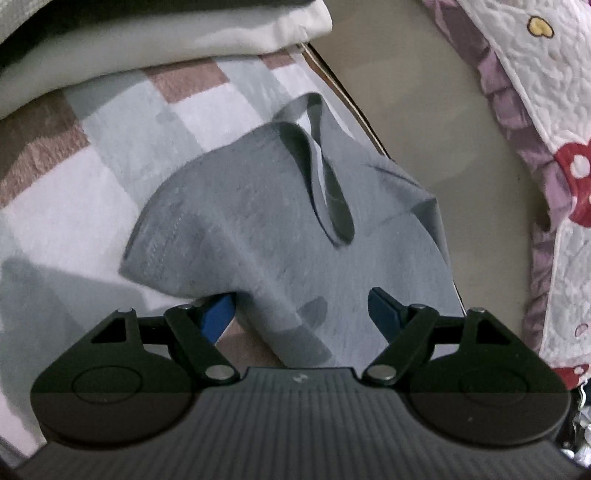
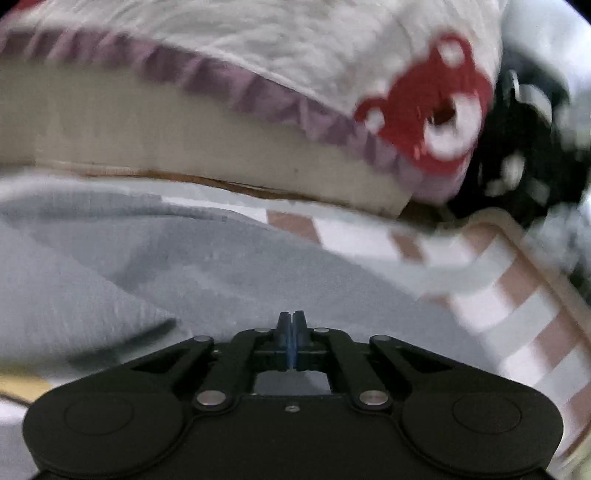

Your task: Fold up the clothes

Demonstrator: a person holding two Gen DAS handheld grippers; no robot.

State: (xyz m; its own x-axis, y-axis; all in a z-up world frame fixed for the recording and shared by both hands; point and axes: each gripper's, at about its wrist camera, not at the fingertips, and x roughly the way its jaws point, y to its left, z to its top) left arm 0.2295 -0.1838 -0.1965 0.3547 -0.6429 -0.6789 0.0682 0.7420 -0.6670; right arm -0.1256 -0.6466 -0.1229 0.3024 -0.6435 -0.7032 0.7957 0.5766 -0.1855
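Left gripper: jaws wide, grey garment draped between but unpinched, likely let go to lie flat | Garment: spread on checked blanket, near its edge | Right gripper: jaws shut, empty, just above garment's near side, seemingly free to regrip.

Home bedroom: checked bedsheet, quilted cartoon bedspread.

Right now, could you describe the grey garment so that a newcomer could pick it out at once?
Start from the checked blanket of pink, white and pale grey squares. On it, near its edge, lies the grey garment, rumpled, with a dark slit opening. Unlike the cream folded fabric behind, it is plain mid-grey.
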